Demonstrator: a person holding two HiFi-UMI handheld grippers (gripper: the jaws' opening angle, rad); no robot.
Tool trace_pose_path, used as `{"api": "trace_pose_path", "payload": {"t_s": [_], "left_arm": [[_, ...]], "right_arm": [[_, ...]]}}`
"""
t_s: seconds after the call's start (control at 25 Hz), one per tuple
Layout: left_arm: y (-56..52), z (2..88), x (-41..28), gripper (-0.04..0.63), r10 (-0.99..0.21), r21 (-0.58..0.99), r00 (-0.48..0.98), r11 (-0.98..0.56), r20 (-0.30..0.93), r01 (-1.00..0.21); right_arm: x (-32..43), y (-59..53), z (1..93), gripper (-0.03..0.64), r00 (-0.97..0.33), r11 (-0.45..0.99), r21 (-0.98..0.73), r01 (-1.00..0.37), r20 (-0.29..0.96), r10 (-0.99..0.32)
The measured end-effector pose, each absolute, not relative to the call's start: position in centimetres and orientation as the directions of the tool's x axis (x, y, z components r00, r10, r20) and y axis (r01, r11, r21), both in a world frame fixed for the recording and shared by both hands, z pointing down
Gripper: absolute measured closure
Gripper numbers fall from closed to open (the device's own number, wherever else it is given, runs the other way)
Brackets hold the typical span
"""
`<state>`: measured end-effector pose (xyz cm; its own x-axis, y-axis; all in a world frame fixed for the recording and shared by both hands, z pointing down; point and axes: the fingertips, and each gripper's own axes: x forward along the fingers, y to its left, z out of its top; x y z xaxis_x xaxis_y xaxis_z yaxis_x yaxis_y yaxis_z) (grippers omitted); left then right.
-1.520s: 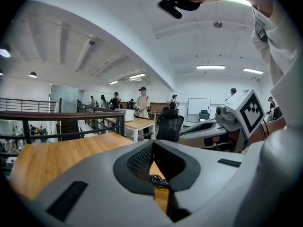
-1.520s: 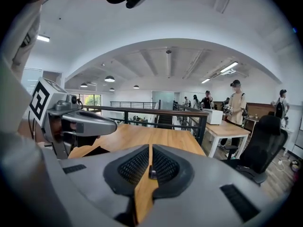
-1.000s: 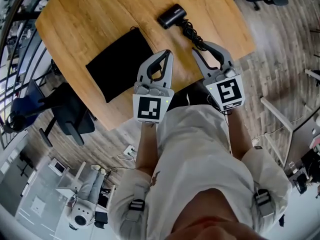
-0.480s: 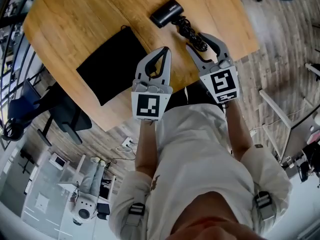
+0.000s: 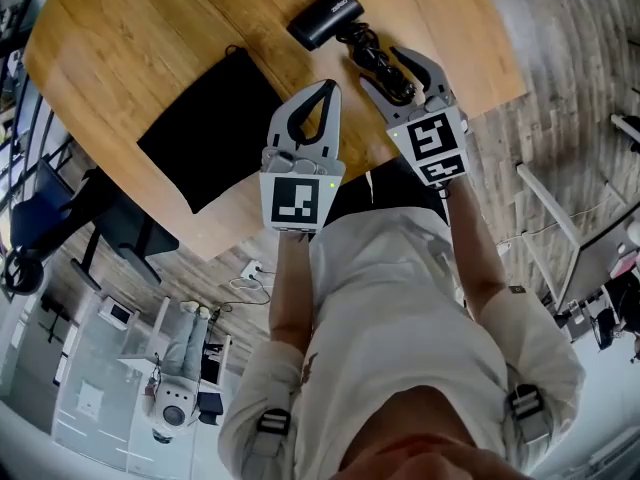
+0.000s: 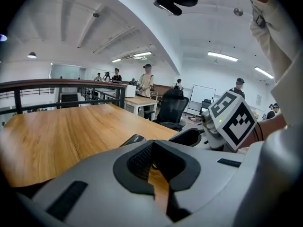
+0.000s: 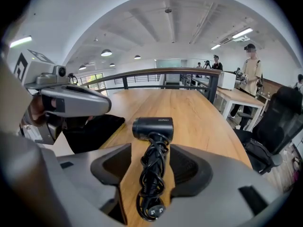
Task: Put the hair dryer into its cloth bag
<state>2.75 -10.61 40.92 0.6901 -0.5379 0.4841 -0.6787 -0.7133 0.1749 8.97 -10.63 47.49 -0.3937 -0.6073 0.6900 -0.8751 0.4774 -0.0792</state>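
A black hair dryer (image 5: pixel 326 18) lies on the round wooden table (image 5: pixel 150 38), its coiled black cord (image 5: pixel 377 60) trailing toward me. The flat black cloth bag (image 5: pixel 208 133) lies to its left. My right gripper (image 5: pixel 385 68) is open; its jaws have just been opening. They straddle the cord (image 7: pixel 152 174) without pressing it, and the dryer body (image 7: pixel 152 127) sits just ahead. My left gripper (image 5: pixel 328 90) is shut on nothing, hovering between the bag and the dryer above the table's near edge. In the left gripper view its tips (image 6: pixel 154 171) meet, and the dryer (image 6: pixel 135 139) peeks over them.
The table's near edge (image 5: pixel 240 218) runs just below both grippers. A black office chair (image 5: pixel 130 230) stands under the table at the left. Farther off are other desks (image 7: pixel 236 96), a railing (image 7: pixel 156 74), chairs and several people.
Both grippers have come down and forward toward the table. The right jaws have spread wider and now sit around the cord. The left jaws have stayed shut.
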Motion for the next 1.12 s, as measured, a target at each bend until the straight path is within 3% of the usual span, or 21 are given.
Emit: {"api": "trace_pose_path", "payload": {"t_s": [0.44, 1.12], "left_arm": [[-10.6, 43.5, 3.4, 0.577, -0.506, 0.196, 0.688, -0.713, 0.521, -0.673], [-10.6, 45.2, 2.0, 0.575, -0.519, 0.234, 0.646, -0.649, 0.559, -0.724]], "right_arm": [[8.7, -11.2, 52.3, 0.316, -0.386, 0.515, -0.106, -0.851, 0.791, -0.475], [8.0, -12.0, 54.9, 0.336, -0.385, 0.553, -0.117, -0.825, 0.833, -0.397]]}}
